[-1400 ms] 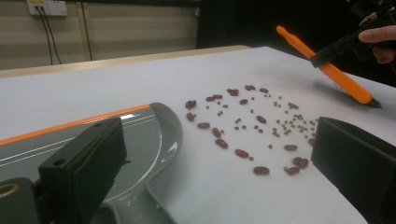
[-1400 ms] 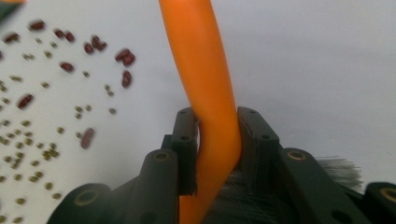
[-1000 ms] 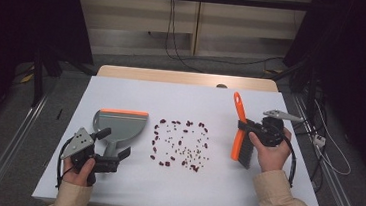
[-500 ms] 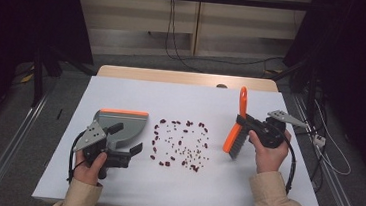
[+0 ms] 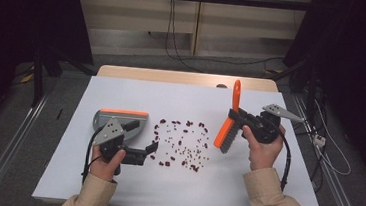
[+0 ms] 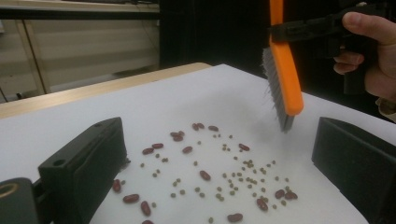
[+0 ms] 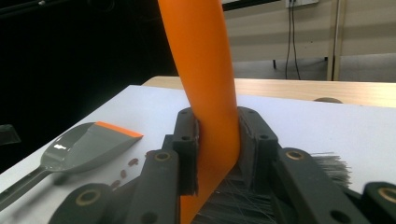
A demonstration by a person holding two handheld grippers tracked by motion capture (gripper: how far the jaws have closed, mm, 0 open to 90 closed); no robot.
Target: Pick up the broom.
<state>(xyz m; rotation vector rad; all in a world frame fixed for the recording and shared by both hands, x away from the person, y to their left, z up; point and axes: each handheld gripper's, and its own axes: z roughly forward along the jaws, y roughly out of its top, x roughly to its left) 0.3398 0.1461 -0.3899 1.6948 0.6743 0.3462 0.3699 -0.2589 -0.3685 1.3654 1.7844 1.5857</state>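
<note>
Orange brush [image 5: 228,126] clamped in your right gripper [image 5: 240,119], right of centre, bristles above beans [image 5: 180,143]. Your left gripper [image 5: 149,149] open, empty, at beans' left edge. Dustpan [image 5: 119,120] just left. Table [image 5: 263,190] bare toward lower frame.

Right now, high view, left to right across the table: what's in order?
Grey dustpan with the open left gripper just in front of it → scattered beans → orange brush → right gripper clamped on the brush handle.
</note>
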